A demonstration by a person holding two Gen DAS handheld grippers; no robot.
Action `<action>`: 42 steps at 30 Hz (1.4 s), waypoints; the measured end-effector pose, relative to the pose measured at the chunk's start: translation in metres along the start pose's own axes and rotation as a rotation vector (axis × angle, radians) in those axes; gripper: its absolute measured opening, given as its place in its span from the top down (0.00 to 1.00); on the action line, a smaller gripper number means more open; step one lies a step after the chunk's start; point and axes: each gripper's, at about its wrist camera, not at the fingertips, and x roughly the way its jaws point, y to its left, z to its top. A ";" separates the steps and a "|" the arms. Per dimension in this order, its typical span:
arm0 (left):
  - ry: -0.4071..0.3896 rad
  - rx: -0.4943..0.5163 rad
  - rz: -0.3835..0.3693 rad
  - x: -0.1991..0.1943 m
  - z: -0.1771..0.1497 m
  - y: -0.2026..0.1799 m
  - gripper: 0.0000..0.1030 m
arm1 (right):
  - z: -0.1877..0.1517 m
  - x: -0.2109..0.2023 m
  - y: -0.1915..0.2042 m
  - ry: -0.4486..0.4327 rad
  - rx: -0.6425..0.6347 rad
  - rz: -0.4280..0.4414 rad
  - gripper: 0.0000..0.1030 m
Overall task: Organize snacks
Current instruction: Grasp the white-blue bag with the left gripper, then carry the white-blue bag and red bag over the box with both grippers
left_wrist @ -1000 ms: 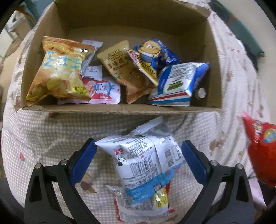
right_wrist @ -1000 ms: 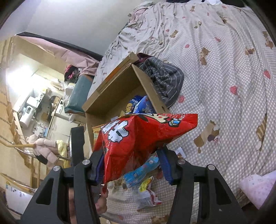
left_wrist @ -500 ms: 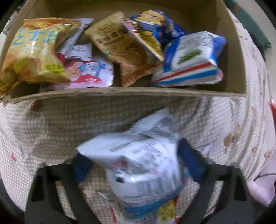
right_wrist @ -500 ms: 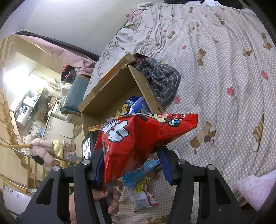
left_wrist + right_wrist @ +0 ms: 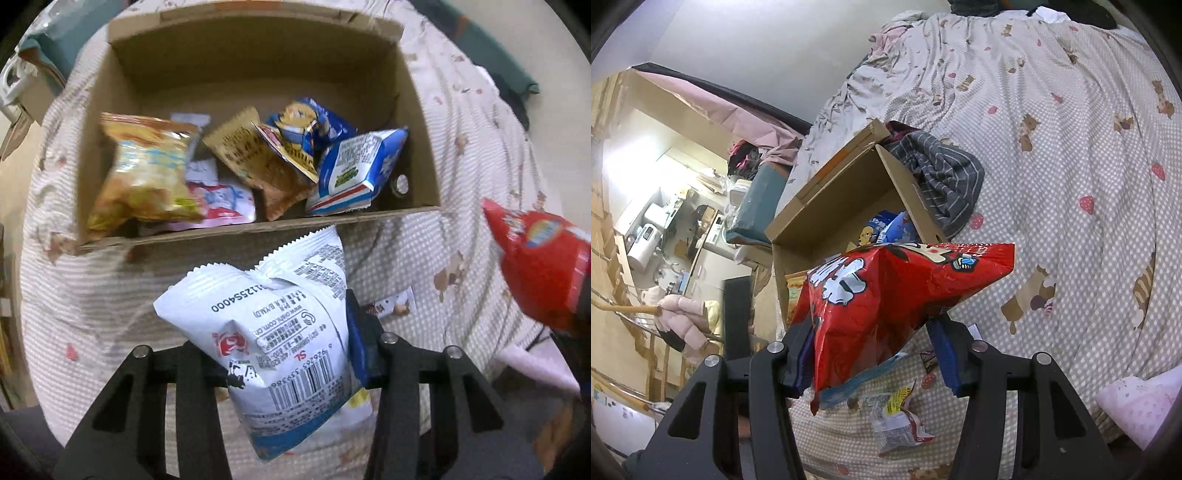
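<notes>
A white snack bag (image 5: 280, 332) with a barcode hangs just above the checked bedspread (image 5: 92, 295), in front of an open cardboard box (image 5: 258, 232). My left gripper (image 5: 288, 354) has its jaws closing on this bag, and the blue pads press its sides. The box holds several snacks, among them a yellow bag (image 5: 144, 173), a brown packet (image 5: 258, 166) and a blue-white pack (image 5: 354, 170). My right gripper (image 5: 873, 354) is shut on a puffy red snack bag (image 5: 886, 295), held in the air right of the box (image 5: 842, 195). That red bag (image 5: 539, 266) also shows in the left wrist view.
A crumpled snack packet (image 5: 897, 421) and a small wrapper (image 5: 391, 308) lie on the bedspread below the grippers. A grey striped garment (image 5: 942, 173) is bunched against the box's far side. A room with furniture lies beyond the bed's left edge.
My left gripper has closed from wide open onto the white bag and lifted it off the bedspread; a packet that lay under it stays down. The right gripper and red bag have barely moved.
</notes>
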 end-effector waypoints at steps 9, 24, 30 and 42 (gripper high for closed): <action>-0.115 0.027 -0.006 -0.060 -0.007 0.033 0.61 | -0.007 0.007 0.014 0.013 -0.063 -0.015 0.46; -0.311 0.004 0.053 -0.124 0.023 0.093 0.61 | 0.036 0.028 0.078 0.007 -0.141 0.078 0.46; -0.346 -0.005 0.054 -0.116 0.058 0.100 0.61 | 0.057 0.065 0.091 0.023 -0.188 0.047 0.46; -0.291 0.021 0.055 -0.065 0.128 0.081 0.60 | 0.085 0.125 0.076 0.064 -0.196 0.017 0.46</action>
